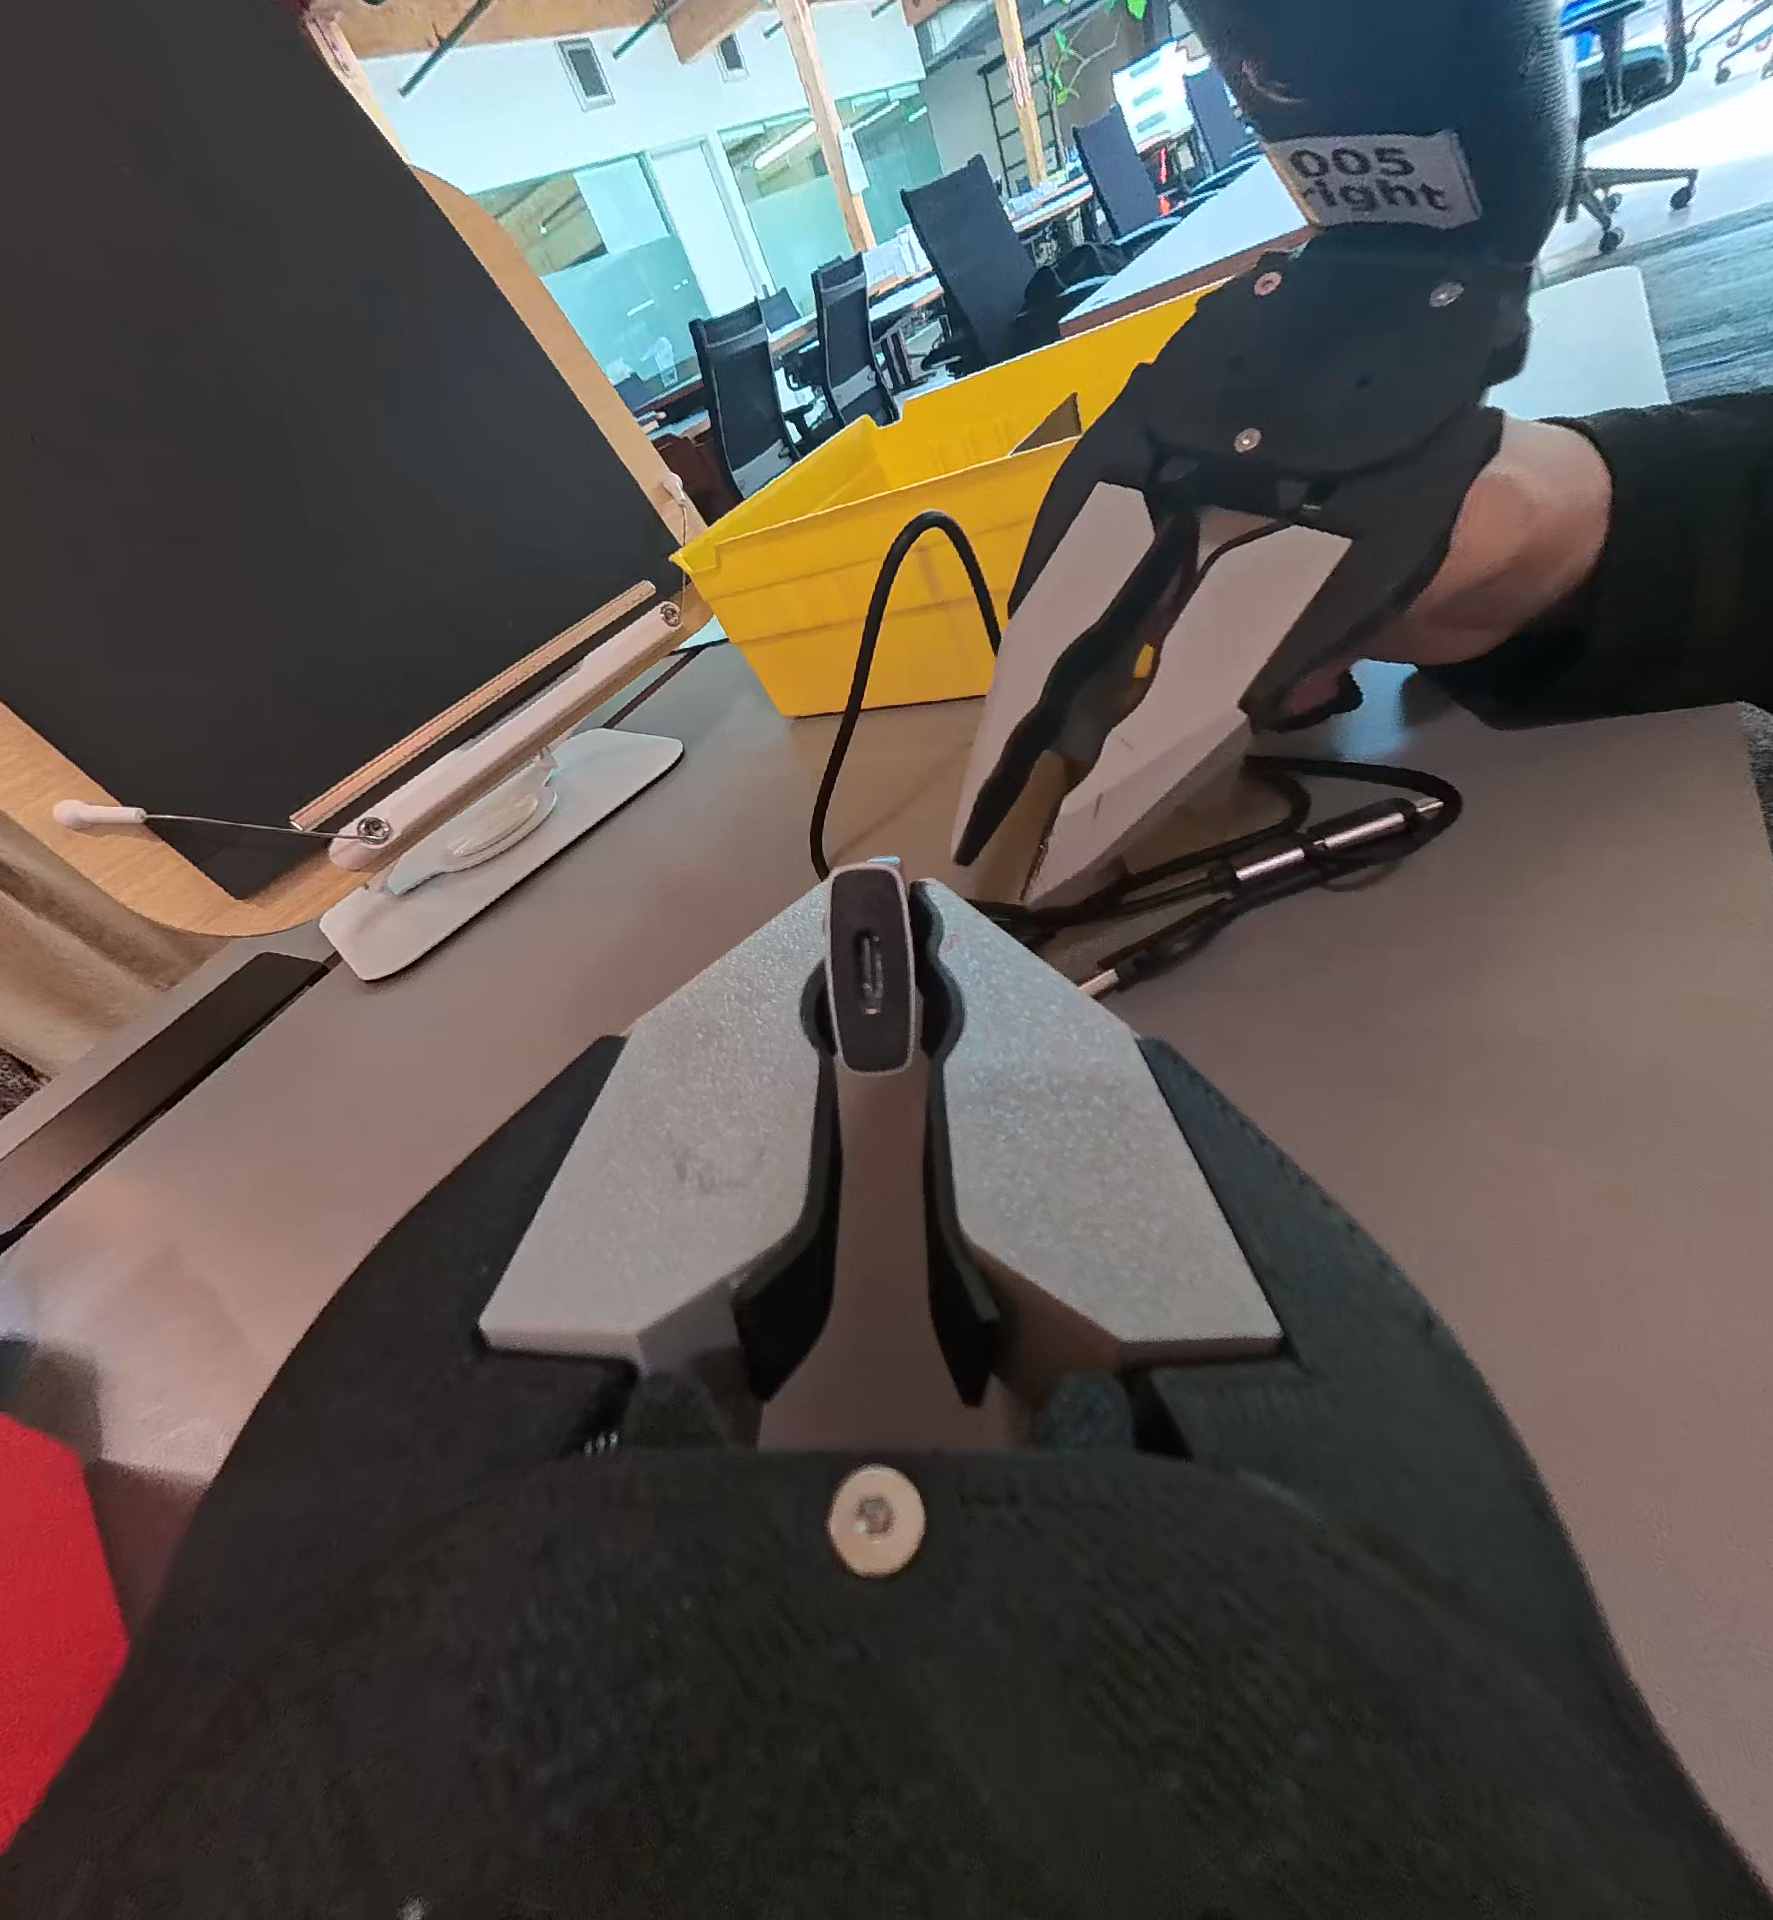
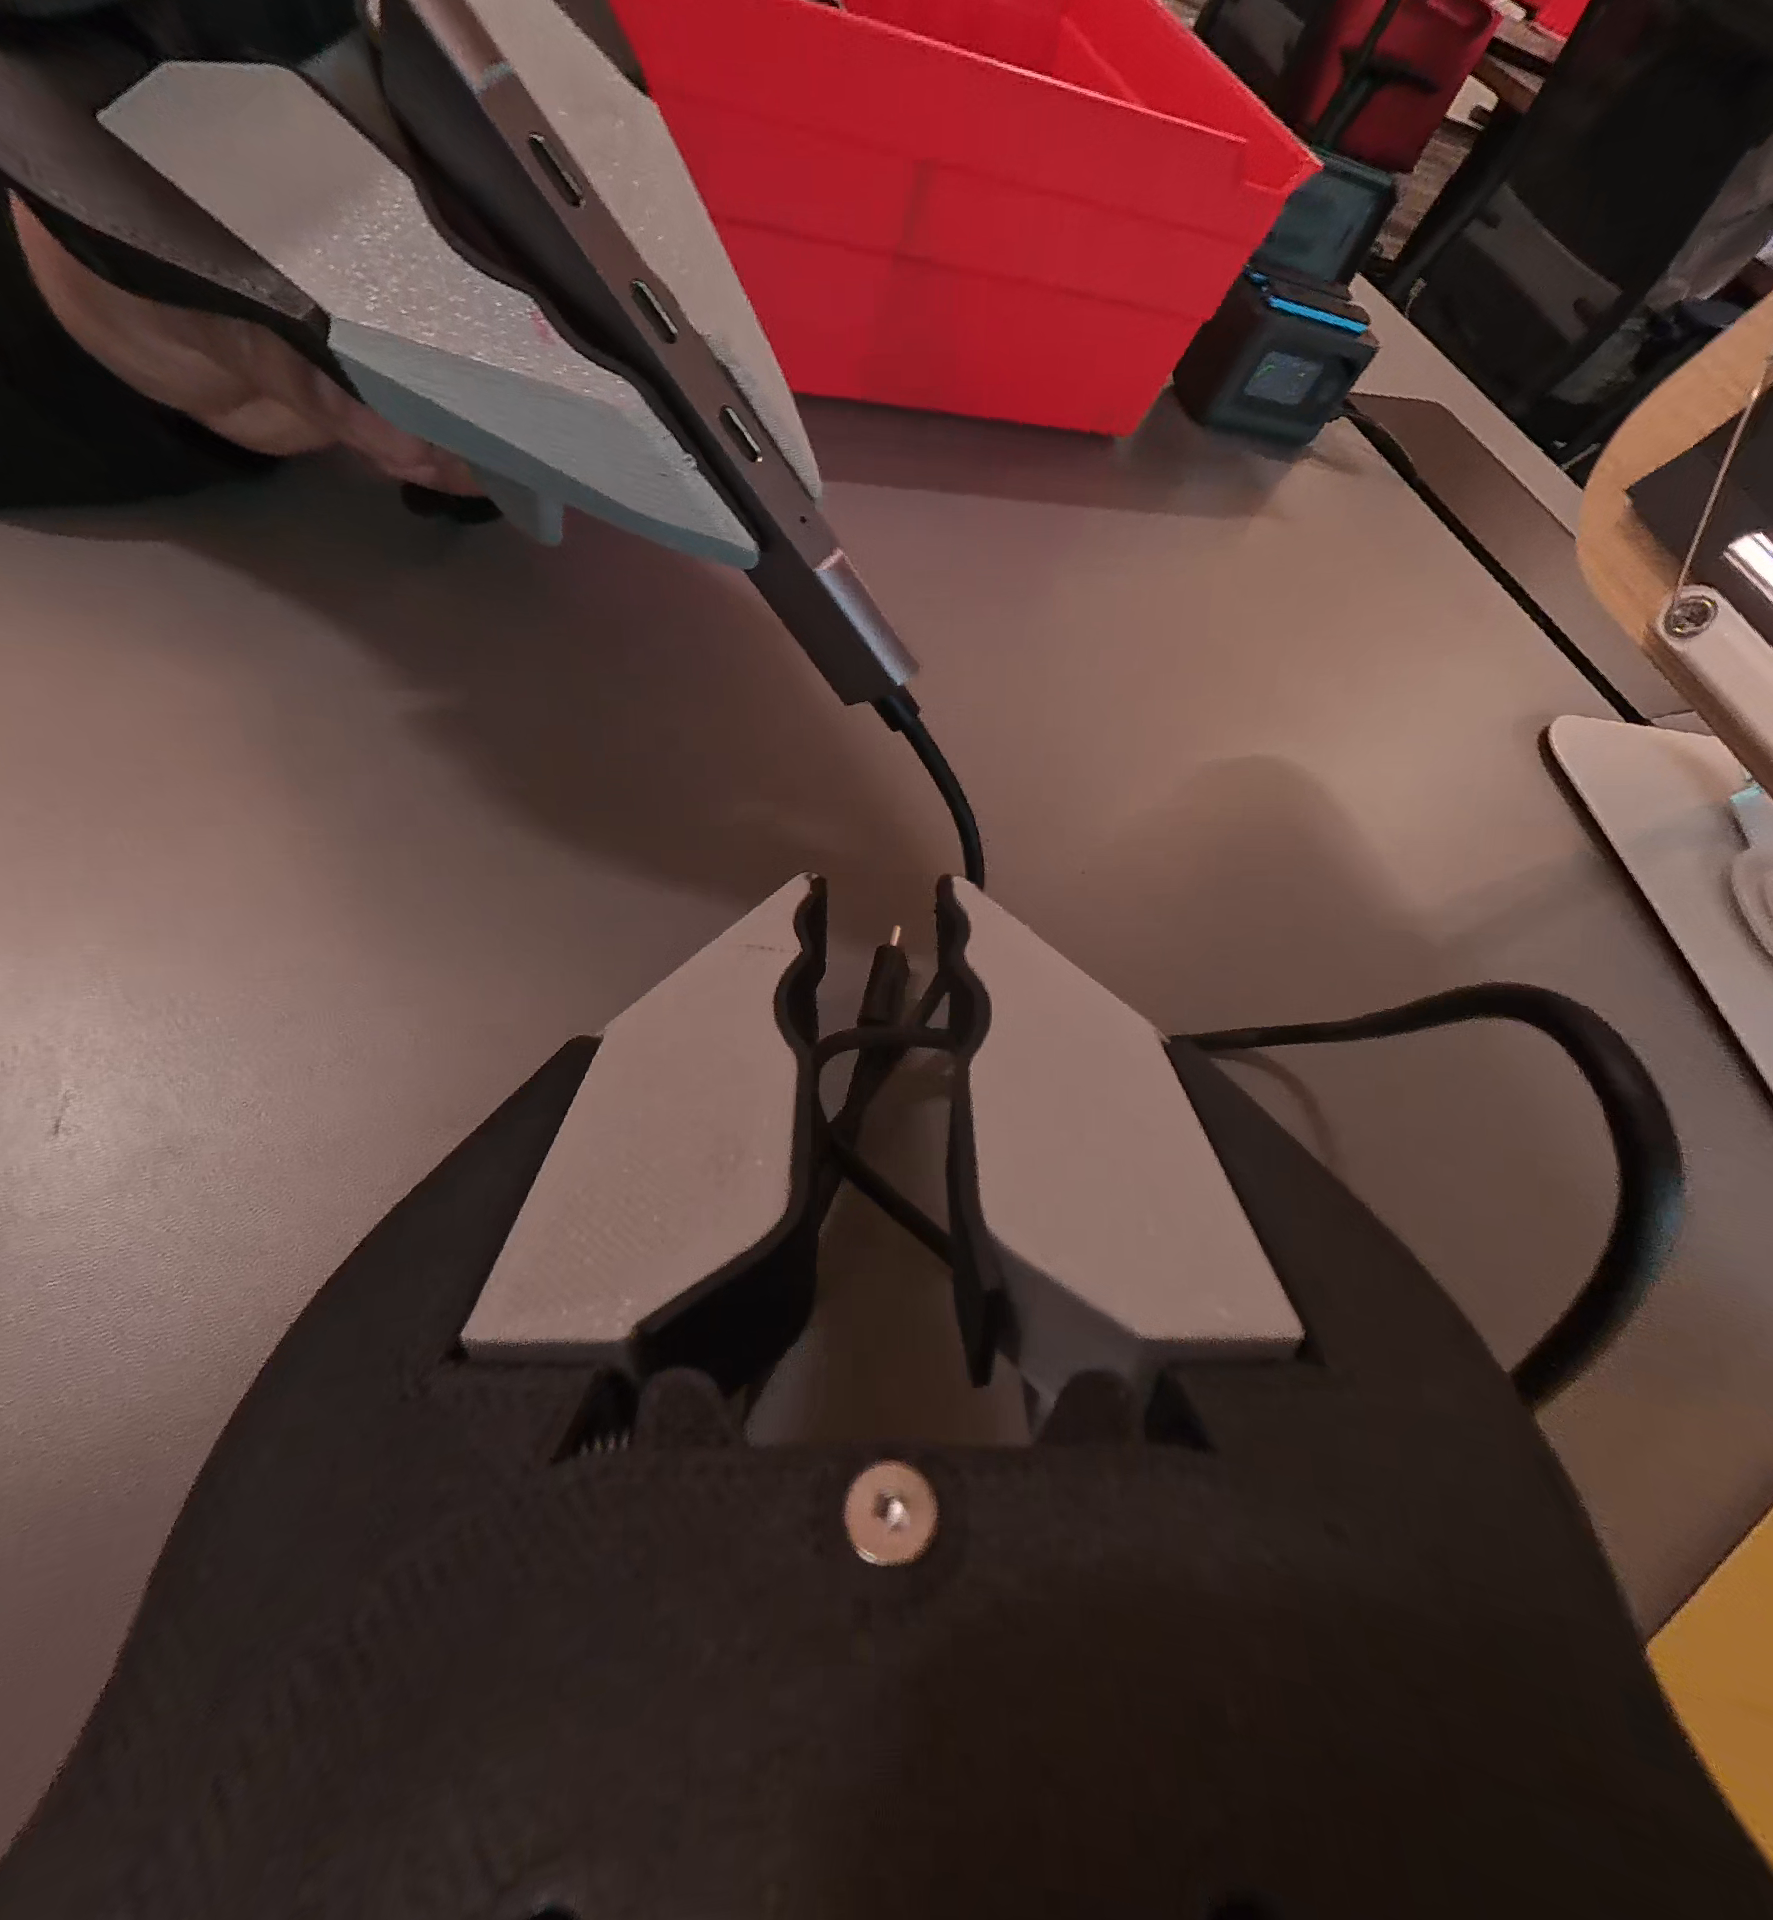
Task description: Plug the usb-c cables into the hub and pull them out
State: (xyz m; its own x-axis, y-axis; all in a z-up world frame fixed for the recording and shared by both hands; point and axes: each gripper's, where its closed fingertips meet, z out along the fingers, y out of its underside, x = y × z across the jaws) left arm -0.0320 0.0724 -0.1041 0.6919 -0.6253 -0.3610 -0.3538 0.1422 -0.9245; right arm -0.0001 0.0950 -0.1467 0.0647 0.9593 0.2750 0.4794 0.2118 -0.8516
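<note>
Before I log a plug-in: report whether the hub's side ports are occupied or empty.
Empty: the hub shows three open side ports, with no plug in them. The cable plug lies apart.

A yellow bin [image 1: 861, 582] stood near the far edge of the grey table [image 1: 1484, 1195], with what looked like cardboard inside it. At the table's left edge a white flat base [image 1: 508, 842] carried a wooden-framed dark board [image 1: 238, 416], tilted back, with a thin wire arm [image 1: 227, 826] at its lower rim. In the right wrist view a red bin [image 2: 965, 208] sat toward the opposite edge, and just beside it a small dark device [image 2: 1277, 364] with a blue strip. Black office chairs [image 1: 965, 260] stood beyond the table.
</note>
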